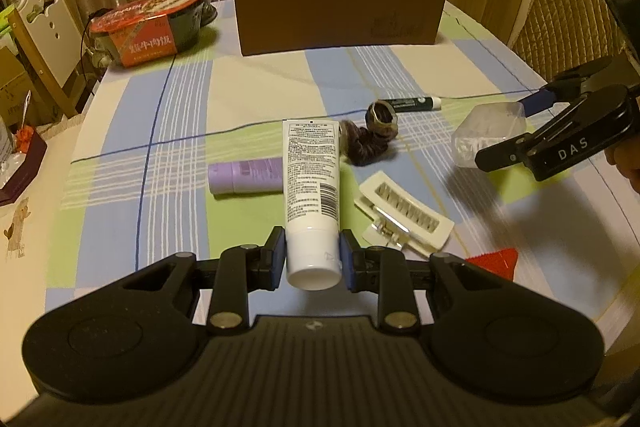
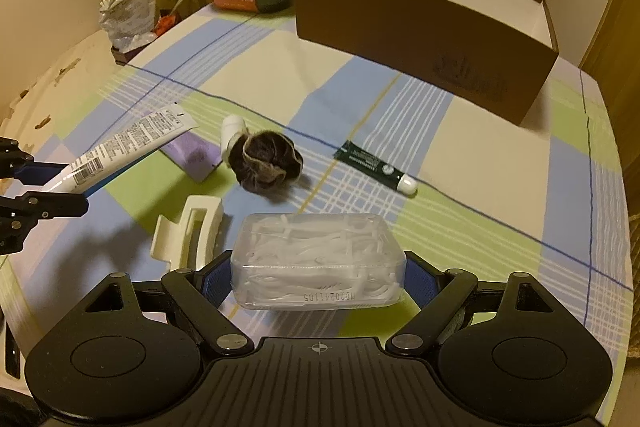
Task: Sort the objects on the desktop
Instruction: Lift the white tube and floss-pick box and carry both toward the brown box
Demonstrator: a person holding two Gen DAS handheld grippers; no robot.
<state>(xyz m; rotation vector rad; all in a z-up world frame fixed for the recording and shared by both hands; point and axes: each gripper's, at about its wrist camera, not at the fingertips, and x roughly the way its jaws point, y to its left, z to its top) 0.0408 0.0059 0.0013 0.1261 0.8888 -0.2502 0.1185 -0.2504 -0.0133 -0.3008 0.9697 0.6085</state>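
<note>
White plastic, a printed tube [image 1: 311,187], is pinched near its cap between the blue pads of the left claw [image 1: 313,254] and held raised over the checked worktop [image 1: 168,115]. Beyond that claw's left pad a lilac tube [image 1: 246,175] is laid flat; ahead of the claw a dark scrunchie [image 1: 370,139] is seen, and just right of it a cream hair clip [image 1: 404,215]. Further right, a clear box of floss picks [image 2: 318,261] is clamped between the pads of the right claw [image 2: 318,277], lifted off the cloth. Ahead and right of this claw a dark green tube [image 2: 376,167] is laid, and well beyond it a brown cardboard box [image 2: 420,67] is set, open-topped.
</note>
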